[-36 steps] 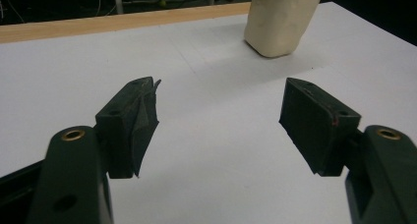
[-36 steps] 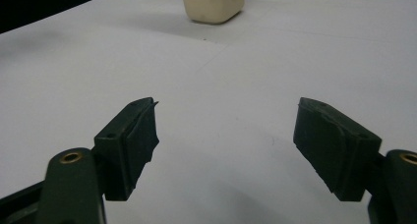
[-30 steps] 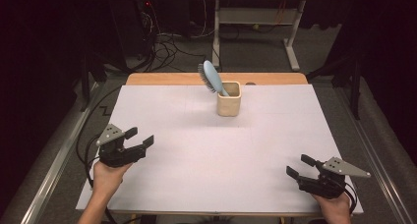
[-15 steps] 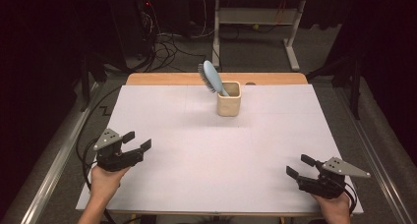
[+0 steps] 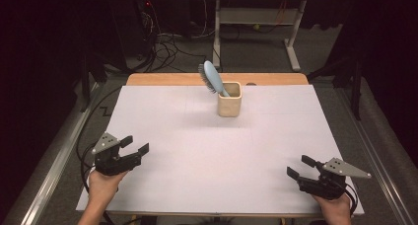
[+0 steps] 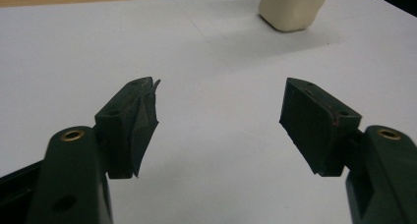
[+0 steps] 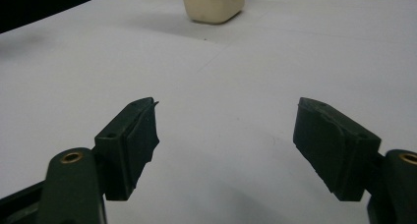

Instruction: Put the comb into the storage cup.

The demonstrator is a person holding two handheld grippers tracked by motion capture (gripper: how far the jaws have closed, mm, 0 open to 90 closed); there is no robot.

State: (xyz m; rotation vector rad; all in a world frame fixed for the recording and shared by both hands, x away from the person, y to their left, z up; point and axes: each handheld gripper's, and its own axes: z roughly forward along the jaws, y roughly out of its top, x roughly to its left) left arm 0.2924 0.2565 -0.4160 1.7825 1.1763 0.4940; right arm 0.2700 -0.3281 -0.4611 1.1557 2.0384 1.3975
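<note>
Slightly nearer the table's near edge than a second ago, the left gripper [image 5: 137, 144] is held with jaws wide and empty, as is the unmoved right gripper [image 5: 298, 167]. Well apart, a blue plastic hairbrush [image 5: 212, 77] leans in a cream square cup [image 5: 229, 100] at the far side of the white table [image 5: 217, 161].

A cup [image 5: 229, 100] stands on the worktop [image 5: 197, 136] near the middle of its far edge, with a hairbrush [image 5: 211, 77] in it, leaning left. The left gripper [image 5: 136, 145] sits near the front left corner, the right gripper [image 5: 301, 167] near the front right corner.
</note>
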